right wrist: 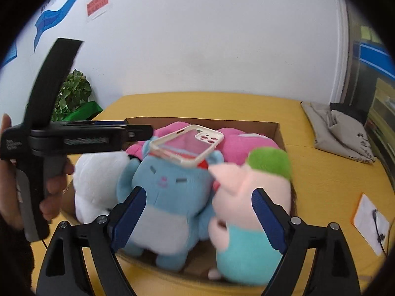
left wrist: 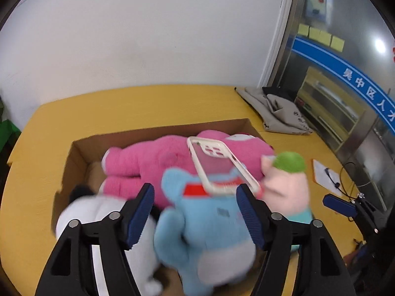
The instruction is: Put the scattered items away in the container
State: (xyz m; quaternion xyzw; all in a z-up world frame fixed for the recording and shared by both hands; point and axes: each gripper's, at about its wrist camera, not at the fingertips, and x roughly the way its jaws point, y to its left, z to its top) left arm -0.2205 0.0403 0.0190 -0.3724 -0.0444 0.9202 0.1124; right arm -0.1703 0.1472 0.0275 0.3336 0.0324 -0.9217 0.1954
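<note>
Here, your cardboard box (left wrist: 81,148) sat on a yellow tabletop (left wrist: 148,106) pushed against a white wall (left wrist: 148,24). Beyond the box, at the table's far right corner, lay a crumpled grey cloth bag (left wrist: 274,111), and to the right of the box a white sheet of paper (left wrist: 325,175) with a dark cable across it. A green potted plant (right wrist: 74,93) stood past the table's left edge, and a glass partition with a blue band (left wrist: 345,74) rose behind the bag.

Inside the box lay a pink plush toy (left wrist: 158,157) along the far wall, a white plush toy (left wrist: 98,212) at the left end, a blue plush toy (right wrist: 167,192) in the middle and a pale pink plush toy with a green cap (right wrist: 251,192) at the right end. A clear phone case with a cream rim (right wrist: 187,148) rested tilted on the blue toy's head, partly over the pink one.

Your left gripper (left wrist: 195,212) hung above the box with the blue toy showing between its jaws, which stood wide and pressed on nothing. Your right gripper (right wrist: 197,219) likewise stood wide apart near the front of the box, the blue toy beside its left finger and the green-capped toy across its right one, neither clamped. Your hand (right wrist: 53,185) gripped the left gripper's handle.
</note>
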